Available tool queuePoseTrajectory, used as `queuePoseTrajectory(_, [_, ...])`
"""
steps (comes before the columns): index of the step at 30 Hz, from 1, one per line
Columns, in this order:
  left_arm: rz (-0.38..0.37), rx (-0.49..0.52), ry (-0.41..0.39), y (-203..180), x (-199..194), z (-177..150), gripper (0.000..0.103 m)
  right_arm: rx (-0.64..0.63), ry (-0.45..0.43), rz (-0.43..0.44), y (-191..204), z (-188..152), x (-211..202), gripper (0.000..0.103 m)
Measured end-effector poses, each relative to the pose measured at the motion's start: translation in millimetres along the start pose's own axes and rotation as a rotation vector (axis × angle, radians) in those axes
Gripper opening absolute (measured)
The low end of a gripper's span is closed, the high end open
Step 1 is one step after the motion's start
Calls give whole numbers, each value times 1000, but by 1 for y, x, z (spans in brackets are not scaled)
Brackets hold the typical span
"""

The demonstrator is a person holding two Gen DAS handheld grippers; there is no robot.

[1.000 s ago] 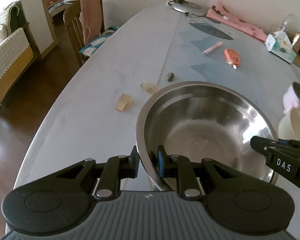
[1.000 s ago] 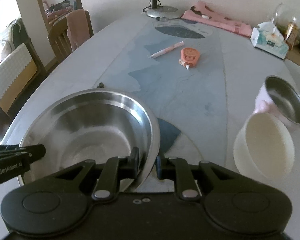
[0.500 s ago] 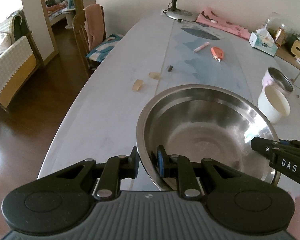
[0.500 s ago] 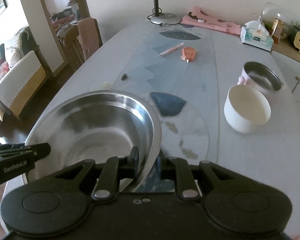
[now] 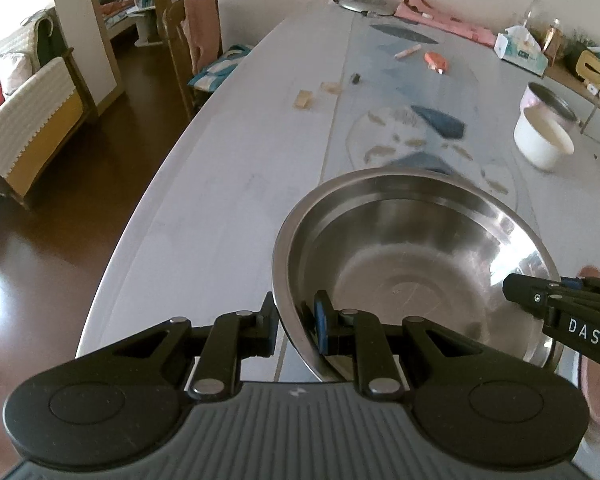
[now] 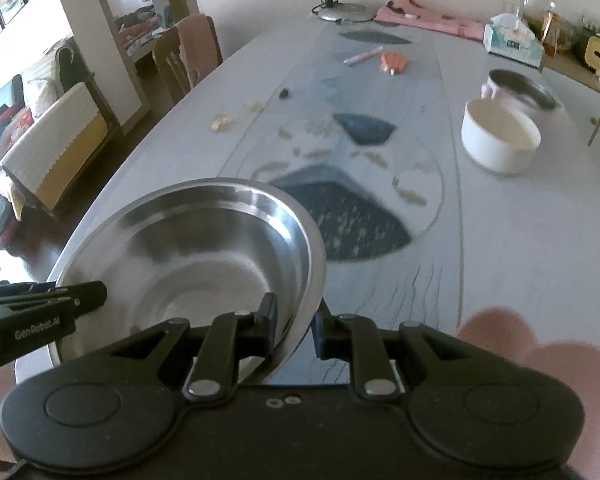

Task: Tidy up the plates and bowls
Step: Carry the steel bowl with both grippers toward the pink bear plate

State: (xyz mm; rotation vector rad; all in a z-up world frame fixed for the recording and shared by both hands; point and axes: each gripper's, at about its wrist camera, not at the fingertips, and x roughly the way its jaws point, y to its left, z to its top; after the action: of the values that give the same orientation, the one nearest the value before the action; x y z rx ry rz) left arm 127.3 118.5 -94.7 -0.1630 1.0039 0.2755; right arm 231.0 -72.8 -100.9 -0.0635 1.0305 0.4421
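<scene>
steel bowls [image 5: 412, 264]: 1 | white bowls [image 5: 542, 140]: 1 | pink pots [image 5: 548, 100]: 1 | grippers [image 5: 296, 322]: 2

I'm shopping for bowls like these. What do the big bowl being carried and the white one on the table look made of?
Big bowl: apparently stainless steel, polished; it mirrors light with bright glare. White bowl: matte and opaque, with a thick rim; ceramic or plastic, hard to tell.

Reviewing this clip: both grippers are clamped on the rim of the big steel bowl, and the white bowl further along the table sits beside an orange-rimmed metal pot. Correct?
Nearly. Both the left gripper and right gripper do grip the steel bowl by its rim. But the metal pot beside the white bowl is pink outside, not orange-rimmed; the right wrist view shows it.
</scene>
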Motion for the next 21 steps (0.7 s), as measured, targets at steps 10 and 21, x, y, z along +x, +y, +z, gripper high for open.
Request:
queuePoseTrajectory(10, [12, 12, 20, 8, -5, -39, 17, 2, 37, 21, 11, -44, -2, 19])
queuePoseTrajectory(21, [27, 25, 45, 13, 2, -60, 17, -2, 91, 29, 16, -71, 9, 19])
